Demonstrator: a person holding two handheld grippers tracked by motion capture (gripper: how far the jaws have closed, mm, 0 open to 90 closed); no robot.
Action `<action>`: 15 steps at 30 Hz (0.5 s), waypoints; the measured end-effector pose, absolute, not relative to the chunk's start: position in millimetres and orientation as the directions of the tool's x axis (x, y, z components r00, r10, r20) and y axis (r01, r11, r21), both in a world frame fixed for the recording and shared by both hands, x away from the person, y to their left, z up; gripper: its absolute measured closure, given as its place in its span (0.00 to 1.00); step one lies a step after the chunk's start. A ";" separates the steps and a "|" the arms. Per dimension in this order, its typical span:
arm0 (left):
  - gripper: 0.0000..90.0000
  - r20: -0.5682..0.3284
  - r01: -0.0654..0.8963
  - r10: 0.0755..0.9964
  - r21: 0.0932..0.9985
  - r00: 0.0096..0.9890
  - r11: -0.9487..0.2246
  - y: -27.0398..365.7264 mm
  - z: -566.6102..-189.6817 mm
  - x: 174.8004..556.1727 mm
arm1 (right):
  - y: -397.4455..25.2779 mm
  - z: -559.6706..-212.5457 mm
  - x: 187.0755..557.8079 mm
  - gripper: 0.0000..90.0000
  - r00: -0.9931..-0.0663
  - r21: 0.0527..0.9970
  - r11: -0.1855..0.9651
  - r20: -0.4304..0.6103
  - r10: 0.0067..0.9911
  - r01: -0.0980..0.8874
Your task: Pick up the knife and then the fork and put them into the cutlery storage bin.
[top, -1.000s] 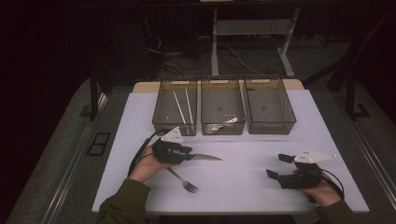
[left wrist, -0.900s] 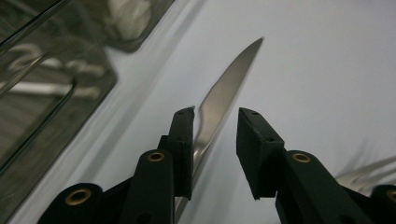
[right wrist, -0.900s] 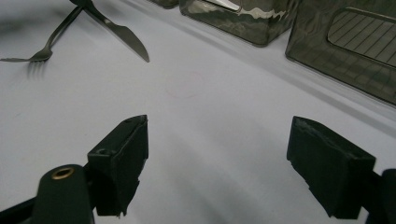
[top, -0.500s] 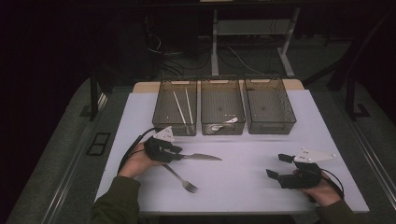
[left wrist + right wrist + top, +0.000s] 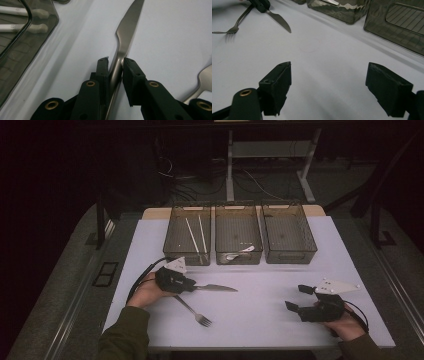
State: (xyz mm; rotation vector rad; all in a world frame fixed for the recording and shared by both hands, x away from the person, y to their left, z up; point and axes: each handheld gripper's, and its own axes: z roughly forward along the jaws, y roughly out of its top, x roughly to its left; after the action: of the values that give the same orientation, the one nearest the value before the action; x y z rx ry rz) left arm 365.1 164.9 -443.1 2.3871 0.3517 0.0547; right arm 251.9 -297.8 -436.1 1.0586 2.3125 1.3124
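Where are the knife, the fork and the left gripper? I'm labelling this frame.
knife (image 5: 220, 288): high view, on the blade.
fork (image 5: 192, 310): high view, mid-handle.
left gripper (image 5: 115, 65): left gripper view, between the fingertips, clamped on the knife's handle.

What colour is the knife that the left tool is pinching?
Shiny silver steel; the knife shows best in the left gripper view.

Lab: dark rm, floor cables (image 5: 250, 182), white table (image 5: 260, 315).
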 end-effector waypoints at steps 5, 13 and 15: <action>0.85 -0.039 0.208 0.243 0.658 0.969 -0.724 160.1 -442.8 367.1 | -297.4 -436.2 252.0 0.23 -0.691 0.829 0.319 0.108 0.714 0.459; 0.87 -0.059 0.194 0.208 0.668 0.976 -0.719 160.5 -444.3 372.1 | -297.6 -436.5 252.5 0.23 -0.690 0.828 0.316 0.112 0.715 0.462; 0.87 -0.066 0.194 0.203 0.668 0.977 -0.719 160.7 -444.4 373.3 | -297.5 -436.5 252.6 0.23 -0.691 0.828 0.317 0.112 0.714 0.462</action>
State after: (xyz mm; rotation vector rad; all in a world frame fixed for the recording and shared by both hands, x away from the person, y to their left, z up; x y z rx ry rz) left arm 373.3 160.7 -444.4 2.3904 0.2763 0.0159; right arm 252.6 -297.5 -436.5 1.0636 2.3115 1.3132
